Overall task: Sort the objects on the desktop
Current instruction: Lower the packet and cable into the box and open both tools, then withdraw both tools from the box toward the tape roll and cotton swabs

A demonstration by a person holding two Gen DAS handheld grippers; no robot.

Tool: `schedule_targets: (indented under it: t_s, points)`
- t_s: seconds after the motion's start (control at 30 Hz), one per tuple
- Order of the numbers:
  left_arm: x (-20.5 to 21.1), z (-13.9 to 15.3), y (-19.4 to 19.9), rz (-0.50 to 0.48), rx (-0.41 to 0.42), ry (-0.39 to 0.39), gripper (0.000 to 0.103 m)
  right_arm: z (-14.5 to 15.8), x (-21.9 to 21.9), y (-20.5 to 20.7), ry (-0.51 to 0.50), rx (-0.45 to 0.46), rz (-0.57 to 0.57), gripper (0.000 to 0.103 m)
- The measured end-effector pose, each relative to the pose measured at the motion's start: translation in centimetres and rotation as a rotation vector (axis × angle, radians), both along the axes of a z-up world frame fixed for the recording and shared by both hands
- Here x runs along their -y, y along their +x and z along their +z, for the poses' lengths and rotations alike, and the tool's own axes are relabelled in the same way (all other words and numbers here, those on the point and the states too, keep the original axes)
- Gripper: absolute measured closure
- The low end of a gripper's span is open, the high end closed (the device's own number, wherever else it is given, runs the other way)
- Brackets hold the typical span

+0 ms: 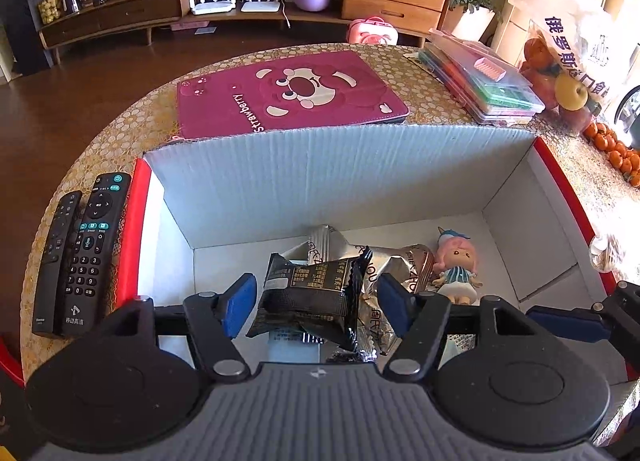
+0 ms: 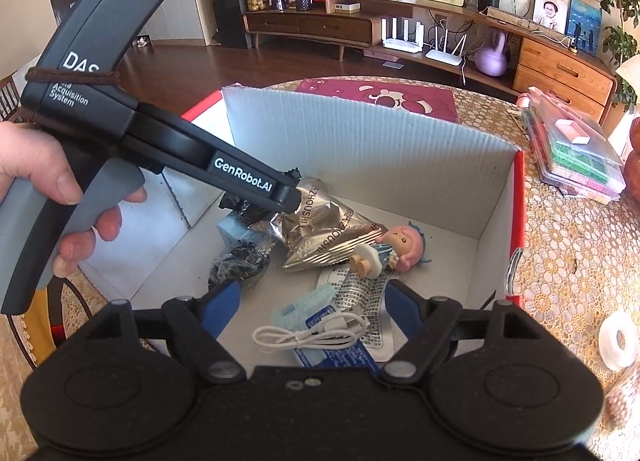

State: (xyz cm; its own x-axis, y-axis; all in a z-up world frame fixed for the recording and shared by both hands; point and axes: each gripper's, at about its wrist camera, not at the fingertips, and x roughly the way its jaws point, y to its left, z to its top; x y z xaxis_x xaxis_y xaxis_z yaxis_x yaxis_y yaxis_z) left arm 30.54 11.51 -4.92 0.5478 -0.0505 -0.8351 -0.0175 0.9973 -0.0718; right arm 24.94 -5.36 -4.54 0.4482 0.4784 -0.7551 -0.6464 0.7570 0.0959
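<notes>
Claws both hang over the open cardboard box (image 1: pixel 340 177) on the counter (image 1: pixel 120 129). The left claw (image 1: pixel 316 303) is spread, a black snack packet (image 1: pixel 308 297) between its blue fingers (image 1: pixel 236 305), though contact is unclear. The right claw (image 2: pixel 312 311) is spread and empty above a white cable (image 2: pixel 312 335). Silver packets (image 2: pixel 324 233) and a doll (image 2: pixel 396 247) lie inside the box. Two remotes (image 1: pixel 76 253) rest left of the box.
</notes>
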Motion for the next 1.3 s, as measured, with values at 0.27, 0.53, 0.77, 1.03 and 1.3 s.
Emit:
schedule_targets:
  t_s: [0.27,0.53,0.77,1.03,1.3]
  points:
    - [0.2,1.5,-1.2,0.013,0.031,0.008,0.03,1.5,0.9,-1.1,0.03,0.023,-0.012,0.019]
    - [0.5,2.8,-3.0,0.017,0.053,-0.004,0.029,3.4,2.2,-2.8,0.063,0.074,-0.023,0.015]
    - [0.9,4.0,-4.6,0.02,0.08,0.004,0.024,4.7,3.5,-4.3,0.091,0.111,-0.034,0.01]
    - [1.4,4.9,-6.1,0.015,0.096,-0.006,0.021,5.9,5.3,-6.2,0.128,0.142,-0.047,0.006]
    - [2.8,6.0,-8.1,-0.01,0.123,0.001,0.021,6.7,7.7,-7.7,0.145,0.158,-0.078,0.005]
